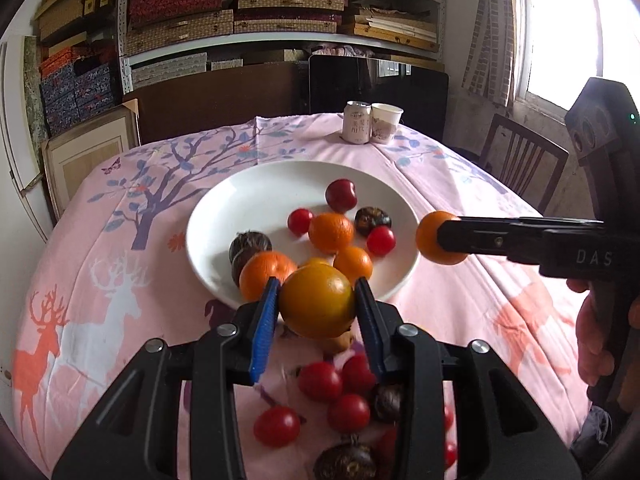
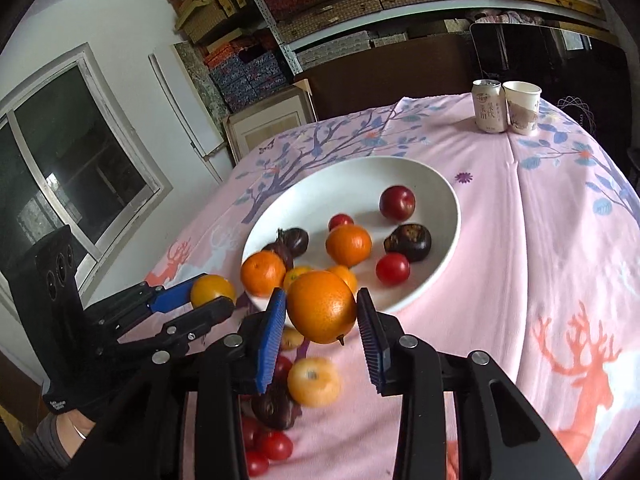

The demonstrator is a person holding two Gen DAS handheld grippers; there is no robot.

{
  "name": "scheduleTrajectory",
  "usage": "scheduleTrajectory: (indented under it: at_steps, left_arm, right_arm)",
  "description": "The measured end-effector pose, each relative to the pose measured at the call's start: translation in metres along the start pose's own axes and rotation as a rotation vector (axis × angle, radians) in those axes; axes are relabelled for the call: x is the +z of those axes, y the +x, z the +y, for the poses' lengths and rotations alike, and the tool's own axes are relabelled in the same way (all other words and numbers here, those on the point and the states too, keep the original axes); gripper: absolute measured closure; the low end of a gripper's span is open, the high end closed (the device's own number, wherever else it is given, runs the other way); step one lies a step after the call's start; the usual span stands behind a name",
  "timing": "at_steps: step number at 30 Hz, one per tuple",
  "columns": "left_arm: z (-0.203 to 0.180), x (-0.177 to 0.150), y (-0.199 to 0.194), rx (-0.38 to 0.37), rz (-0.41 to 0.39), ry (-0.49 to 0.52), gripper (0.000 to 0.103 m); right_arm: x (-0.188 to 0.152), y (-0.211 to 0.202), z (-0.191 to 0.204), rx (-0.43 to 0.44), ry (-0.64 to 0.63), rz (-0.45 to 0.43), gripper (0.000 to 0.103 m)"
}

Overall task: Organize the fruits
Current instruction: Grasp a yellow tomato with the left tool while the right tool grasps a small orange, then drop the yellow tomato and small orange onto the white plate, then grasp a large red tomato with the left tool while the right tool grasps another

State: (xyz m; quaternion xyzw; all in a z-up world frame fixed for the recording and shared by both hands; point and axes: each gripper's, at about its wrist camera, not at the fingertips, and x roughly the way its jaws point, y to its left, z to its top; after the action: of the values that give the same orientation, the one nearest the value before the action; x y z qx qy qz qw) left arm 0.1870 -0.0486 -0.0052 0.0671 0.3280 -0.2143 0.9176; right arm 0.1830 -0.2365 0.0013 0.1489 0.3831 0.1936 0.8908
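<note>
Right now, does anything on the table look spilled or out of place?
Yes. Loose tomatoes and dark fruits lie scattered on the tablecloth near the plate, not on it. The can and cup stand upright; nothing is spilled.

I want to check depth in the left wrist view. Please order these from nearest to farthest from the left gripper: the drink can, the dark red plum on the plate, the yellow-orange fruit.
1. The yellow-orange fruit, held between the fingers of the left gripper.
2. The dark red plum, on the far side of the white plate.
3. The drink can, at the far table edge, beside a paper cup.
</note>
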Motion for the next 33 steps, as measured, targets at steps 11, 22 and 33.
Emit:
scheduleTrajectory:
  at_steps: [11, 22, 33]
  left_arm:
    - [0.014, 0.040, 0.071, 0.071, 0.069, -0.050, 0.056]
    - [-0.010, -0.039, -0.029, 0.035, 0.041, 0.069, 0.023]
    - [-0.050, -0.129, -0.048, -0.019, 0.132, 0.144, 0.051]
  right_arm:
    - [0.035, 0.054, -0.035, -0.060, 0.142, 0.031, 0.056]
    - [-0.043, -0.015, -0.010, 0.031, 0.036, 0.029, 0.055]
    - [-0.112, -0.025, 0.005, 0.052, 0.006, 0.093, 0.056]
